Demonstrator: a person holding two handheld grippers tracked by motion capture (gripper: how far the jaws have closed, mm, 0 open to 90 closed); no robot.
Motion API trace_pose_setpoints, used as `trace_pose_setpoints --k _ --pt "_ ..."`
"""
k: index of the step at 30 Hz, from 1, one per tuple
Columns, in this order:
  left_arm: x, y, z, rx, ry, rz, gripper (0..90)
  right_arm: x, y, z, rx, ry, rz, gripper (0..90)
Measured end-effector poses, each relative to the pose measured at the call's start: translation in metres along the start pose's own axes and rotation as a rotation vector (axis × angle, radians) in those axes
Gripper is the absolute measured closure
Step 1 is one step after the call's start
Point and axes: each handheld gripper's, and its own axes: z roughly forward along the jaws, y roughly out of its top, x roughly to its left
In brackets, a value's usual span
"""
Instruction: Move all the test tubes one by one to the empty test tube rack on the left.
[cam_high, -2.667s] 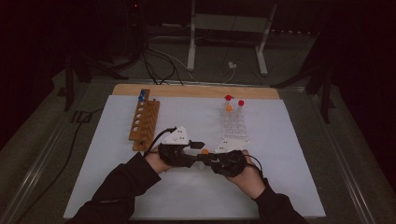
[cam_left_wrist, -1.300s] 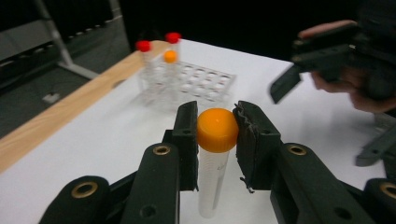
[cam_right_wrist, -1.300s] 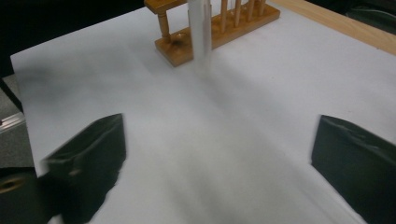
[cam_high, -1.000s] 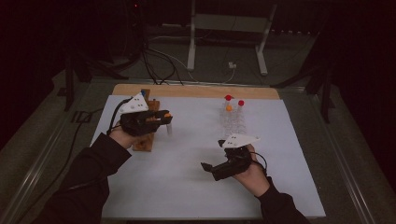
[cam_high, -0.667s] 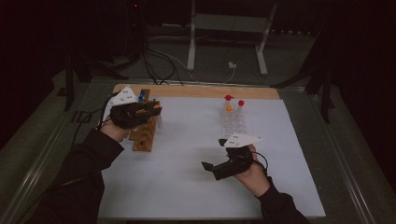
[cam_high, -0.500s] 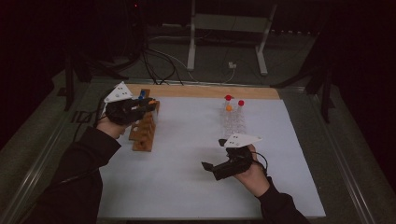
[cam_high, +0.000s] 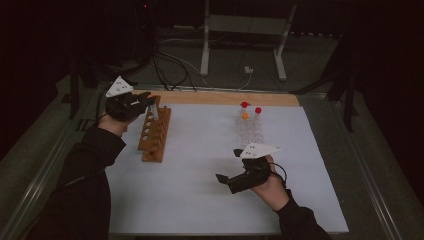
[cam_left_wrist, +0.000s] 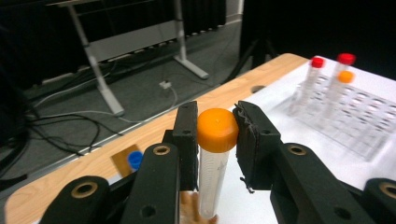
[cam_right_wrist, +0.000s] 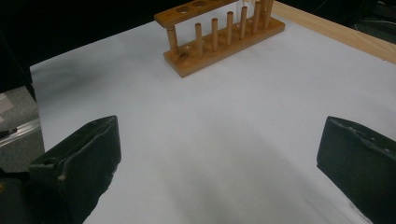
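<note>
White paper covers the bench (cam_high: 200, 200); left gripper (cam_left_wrist: 217, 140) holds an upright tube (cam_left_wrist: 212, 177), probably above the rack (cam_high: 155, 134); right gripper (cam_right_wrist: 219, 163) fingers wide.

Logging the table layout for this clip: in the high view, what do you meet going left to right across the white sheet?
Left gripper holding an orange-capped tube → wooden rack → clear rack with red- and orange-capped tubes. The right gripper sits nearer the camera, overlapping that span, so it is left unplaced.
</note>
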Motion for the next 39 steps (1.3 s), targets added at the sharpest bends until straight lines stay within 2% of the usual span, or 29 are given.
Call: trace_pose_setpoints --k 7,13,26,39 --pt "0.011 -0.006 0.009 0.013 0.072 -0.018 71.9 -0.001 0.0 -0.001 -0.002 -0.001 -0.002 0.0" --pt "0.018 -0.016 0.018 0.016 0.102 -0.046 71.9 -0.001 -0.001 -0.001 -0.002 0.002 -0.001 0.0" --pt "0.017 -0.043 0.037 0.078 0.112 -0.061 71.9 -0.002 -0.002 -0.002 -0.003 0.004 0.004 0.0" --pt "0.016 -0.066 0.046 0.12 0.116 -0.082 71.8 -0.003 -0.002 -0.002 -0.002 0.004 0.002 0.0"
